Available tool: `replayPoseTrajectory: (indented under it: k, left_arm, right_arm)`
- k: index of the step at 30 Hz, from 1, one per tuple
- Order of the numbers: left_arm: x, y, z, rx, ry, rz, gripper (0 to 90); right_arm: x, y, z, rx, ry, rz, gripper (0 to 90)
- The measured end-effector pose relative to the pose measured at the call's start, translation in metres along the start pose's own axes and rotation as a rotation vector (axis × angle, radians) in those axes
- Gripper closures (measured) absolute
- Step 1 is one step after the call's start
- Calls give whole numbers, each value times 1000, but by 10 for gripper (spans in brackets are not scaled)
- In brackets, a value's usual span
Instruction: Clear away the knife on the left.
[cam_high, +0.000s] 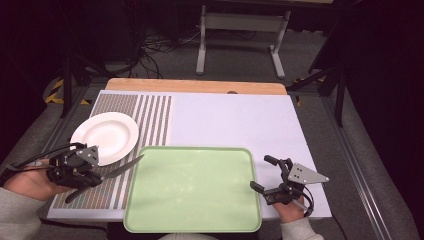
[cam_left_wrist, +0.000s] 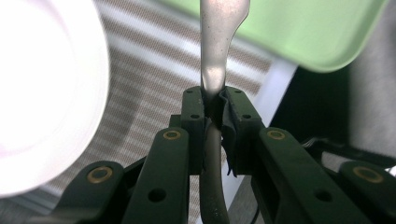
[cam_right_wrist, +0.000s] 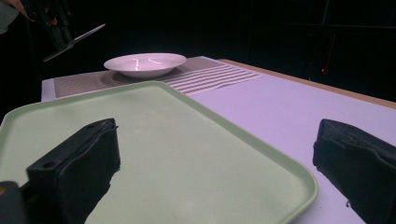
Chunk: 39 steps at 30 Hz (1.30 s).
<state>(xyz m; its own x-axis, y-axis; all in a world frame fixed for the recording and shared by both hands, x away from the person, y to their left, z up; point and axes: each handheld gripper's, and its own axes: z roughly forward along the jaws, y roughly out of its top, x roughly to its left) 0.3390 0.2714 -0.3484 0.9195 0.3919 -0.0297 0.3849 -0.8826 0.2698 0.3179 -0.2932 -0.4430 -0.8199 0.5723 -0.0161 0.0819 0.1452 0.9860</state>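
1. Left claw (cam_high: 102, 178) pinches one knife (cam_high: 116, 171), held up over the striped mat (cam_high: 150, 115).
2. Right claw (cam_high: 261, 174) gapes wide, holding nothing.
3. One white plate (cam_high: 105, 136) and one green tray (cam_high: 192, 187) sit nearby.

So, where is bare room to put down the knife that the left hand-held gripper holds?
The green tray has nothing on it, so its whole bed is free. The pale mat between the striped placemat and the table's right edge is also bare. It is crowded at the left: the white plate, the left hand-held gripper and its knife.
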Motion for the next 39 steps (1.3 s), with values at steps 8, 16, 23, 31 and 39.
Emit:
replayPoseTrajectory:
  k: [8,16,23,31,39]
  left_arm:
    - [-8,11,-1,-128,-66,-59,803]
    - [-11,27,8,-210,-116,-58,802]
    - [-15,40,22,-278,-156,-72,802]
    - [-19,50,34,-280,-180,-74,802]
    - [-25,60,48,-282,-210,-73,802]
  right_arm:
    - [0,0,0,-2,5,-2,16]
    - [0,0,0,-4,4,0,15]
    - [0,0,0,-3,6,1,16]
    - [0,0,0,0,7,0,15]
    - [0,0,1,2,9,-2,16]
